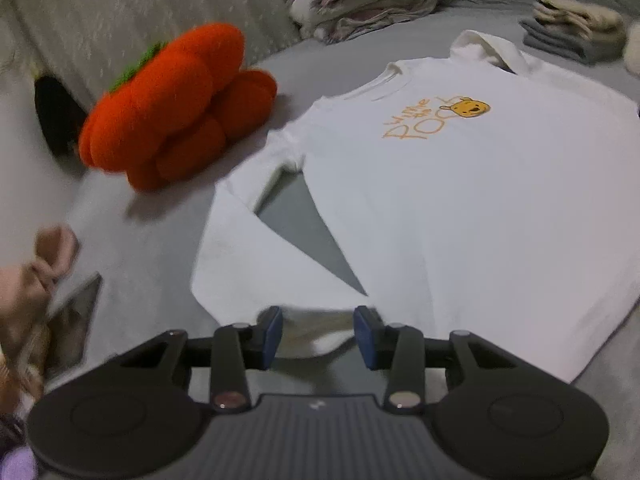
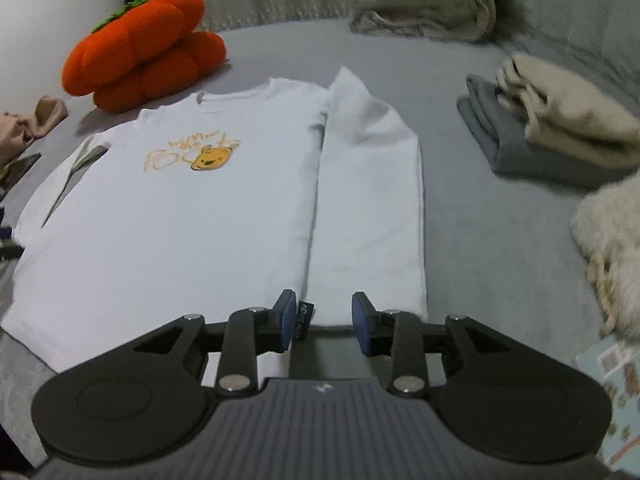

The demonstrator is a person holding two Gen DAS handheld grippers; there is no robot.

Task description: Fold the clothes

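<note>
Across the grey bed cover (image 2: 460,208) we see a white long-sleeved shirt (image 2: 180,216) lying flat, front side up, neck pointing away from us. Its one sleeve (image 2: 372,200) is folded straight down along the body; the other sleeve (image 1: 240,248) bends back toward the hem, leaving a wedge of grey cover showing. Beyond the shirt's shoulder sits an orange plush pumpkin (image 1: 172,108) with a green top. Further back lies a heap of folded blankets (image 2: 424,4), and off to the side a beige garment stacked on a grey one (image 2: 560,128). On the chest we read orange handwriting, roughly "Winnie the Pooh", beside a yellow bear face (image 1: 470,107). A small black label (image 2: 304,318) pokes from the hem; its lettering is too small to read. Our left gripper (image 1: 318,334) and right gripper (image 2: 324,322) both hover at the hem, blue pads apart, clamping nothing.
</note>
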